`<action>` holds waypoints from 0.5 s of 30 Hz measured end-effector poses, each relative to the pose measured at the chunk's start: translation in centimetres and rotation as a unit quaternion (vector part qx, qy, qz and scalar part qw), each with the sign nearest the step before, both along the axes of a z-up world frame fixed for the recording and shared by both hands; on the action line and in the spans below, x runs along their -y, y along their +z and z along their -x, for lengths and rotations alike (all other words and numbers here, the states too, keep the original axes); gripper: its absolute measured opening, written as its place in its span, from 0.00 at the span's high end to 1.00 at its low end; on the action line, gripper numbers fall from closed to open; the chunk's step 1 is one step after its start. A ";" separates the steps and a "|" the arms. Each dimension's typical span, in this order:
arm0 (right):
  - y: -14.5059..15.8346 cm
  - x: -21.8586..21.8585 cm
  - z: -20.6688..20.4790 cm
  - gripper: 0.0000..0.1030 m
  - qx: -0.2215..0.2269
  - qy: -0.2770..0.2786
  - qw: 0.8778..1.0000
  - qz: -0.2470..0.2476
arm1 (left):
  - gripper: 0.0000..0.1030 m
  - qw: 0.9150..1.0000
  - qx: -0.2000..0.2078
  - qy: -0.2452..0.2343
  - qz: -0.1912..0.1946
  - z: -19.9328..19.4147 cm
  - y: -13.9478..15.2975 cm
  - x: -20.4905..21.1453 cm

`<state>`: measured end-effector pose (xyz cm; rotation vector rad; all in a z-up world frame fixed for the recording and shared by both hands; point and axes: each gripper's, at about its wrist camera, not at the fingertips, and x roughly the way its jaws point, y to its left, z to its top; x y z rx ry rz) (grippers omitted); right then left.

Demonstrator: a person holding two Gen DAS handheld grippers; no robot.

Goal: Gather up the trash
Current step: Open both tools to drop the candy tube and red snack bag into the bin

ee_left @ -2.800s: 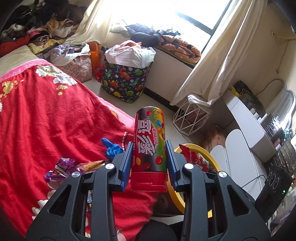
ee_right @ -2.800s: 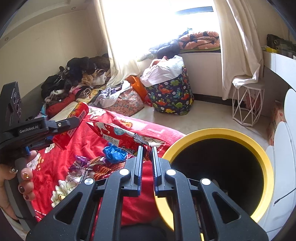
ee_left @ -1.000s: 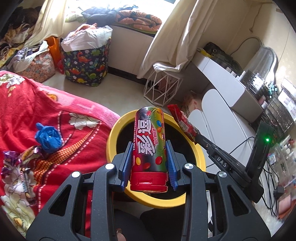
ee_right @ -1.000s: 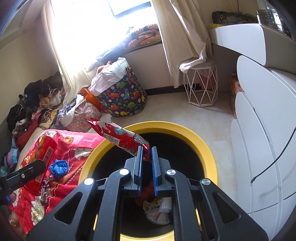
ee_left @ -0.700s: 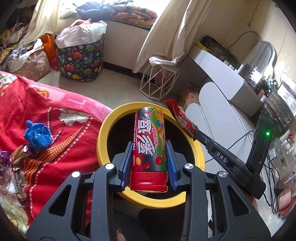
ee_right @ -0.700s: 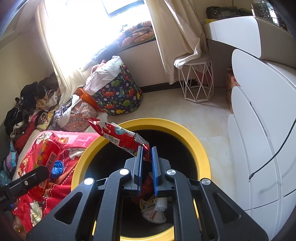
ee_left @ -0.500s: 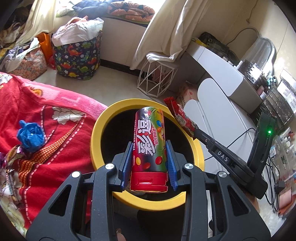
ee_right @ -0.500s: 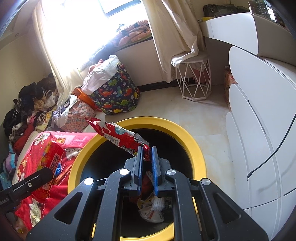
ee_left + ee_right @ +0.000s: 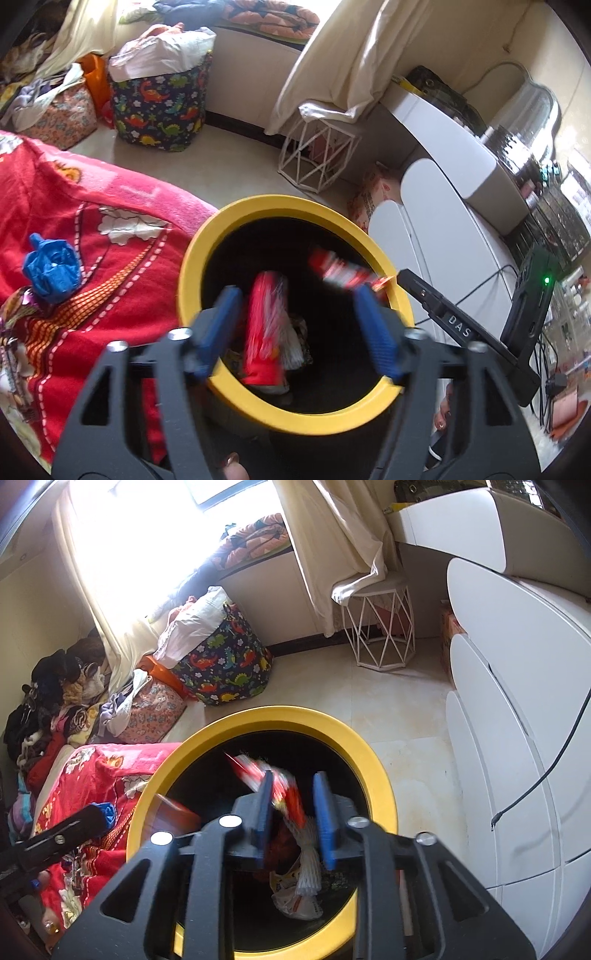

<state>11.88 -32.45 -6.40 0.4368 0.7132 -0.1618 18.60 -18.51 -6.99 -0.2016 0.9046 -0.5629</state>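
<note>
Over the black bin with a yellow rim [image 9: 295, 206], my left gripper [image 9: 295, 299] is open and its jaws are opening. The red candy tube [image 9: 266, 325] is blurred, free of the pads, and dropping into the bin. My right gripper [image 9: 293, 779] hangs above the same bin's rim [image 9: 280, 716], its jaws opening as well. The red snack wrapper [image 9: 258, 771] is blurred between them, slipping down, with no pad pressing it. In the left wrist view the wrapper [image 9: 340, 271] falls just off the right gripper's tip. The tube [image 9: 173, 812] shows at the bin's left inner side.
A red flowered blanket [image 9: 74, 221] lies left of the bin, with a blue crumpled wad [image 9: 51, 269] and foil wrappers on it. A dinosaur-print basket [image 9: 221, 664], a white wire stool [image 9: 380, 627] and white cabinets [image 9: 517, 701] stand around. Older trash [image 9: 299, 893] lies in the bin.
Both grippers have opened over the bin. The candy tube has left the left jaws and the wrapper the right jaws; both are falling into the bin.
</note>
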 end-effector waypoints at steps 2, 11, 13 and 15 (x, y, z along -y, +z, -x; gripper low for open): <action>0.0 0.0 0.0 0.73 -0.001 0.000 1.000 0.001 | 0.23 1.000 0.007 0.010 -0.003 0.1 0.2 -0.5; 1.3 -1.5 0.2 0.56 0.014 0.013 1.000 0.007 | 0.11 0.998 0.042 0.051 -0.013 1.1 1.8 -2.8; 1.7 -2.0 0.3 0.54 0.018 0.020 1.000 0.009 | 0.11 0.997 0.052 0.060 -0.015 1.3 2.3 -3.4; 2.0 -2.5 0.4 0.52 0.022 0.026 0.999 0.011 | 0.11 0.996 0.059 0.066 -0.017 1.4 2.7 -3.8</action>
